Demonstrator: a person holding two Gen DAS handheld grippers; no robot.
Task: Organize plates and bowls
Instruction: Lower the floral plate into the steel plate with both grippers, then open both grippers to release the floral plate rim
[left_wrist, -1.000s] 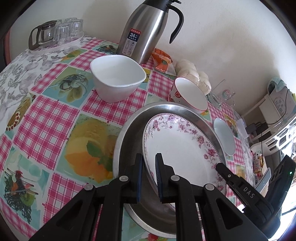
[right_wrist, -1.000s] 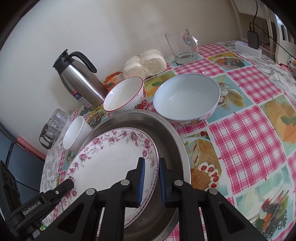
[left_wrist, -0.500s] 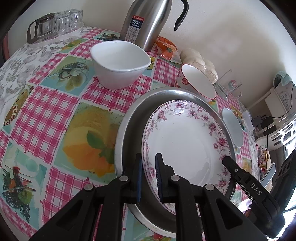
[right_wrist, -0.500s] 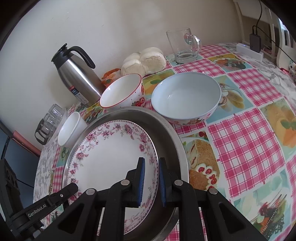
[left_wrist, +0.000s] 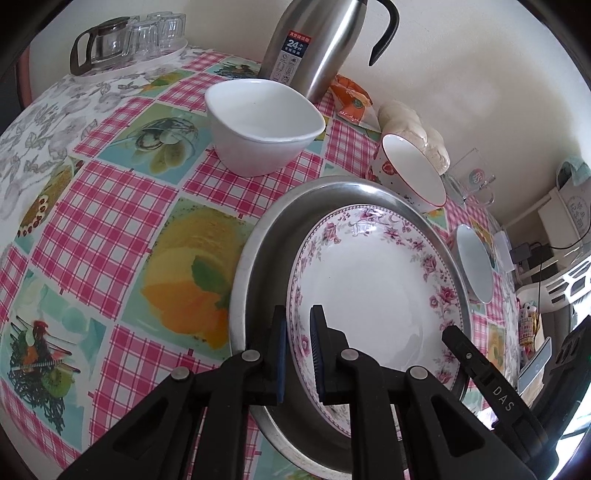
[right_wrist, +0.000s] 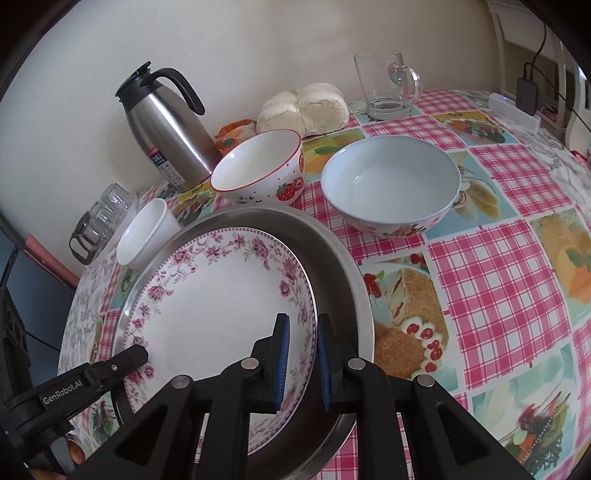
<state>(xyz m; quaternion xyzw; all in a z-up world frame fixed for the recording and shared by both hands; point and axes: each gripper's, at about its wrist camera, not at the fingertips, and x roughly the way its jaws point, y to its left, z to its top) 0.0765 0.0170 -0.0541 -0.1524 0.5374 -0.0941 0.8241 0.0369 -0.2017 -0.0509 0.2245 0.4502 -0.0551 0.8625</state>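
Both tongs nipped onto one floral plate, one at each edge.

Left gripper (left_wrist: 297, 349) has its jaws nearly closed on the near-left rim of the floral plate (left_wrist: 373, 291); right gripper (right_wrist: 303, 360) is clamped the same way on the opposite rim. Plate sits inside a steel tray (right_wrist: 343, 266) on the checked tablecloth (right_wrist: 498, 280). Left of the left tongs: bare cloth. Beyond them, left to right: glass teapot with tumblers (left_wrist: 110, 40), white bowl (left_wrist: 262, 125), steel flask (left_wrist: 314, 44), strawberry bowl (right_wrist: 260, 168) touching the tray's far rim, pale blue bowl (right_wrist: 391, 184) just beside the tray, glass mug (right_wrist: 384, 86) by the wall. Count: one plate, one tray, three bowls.
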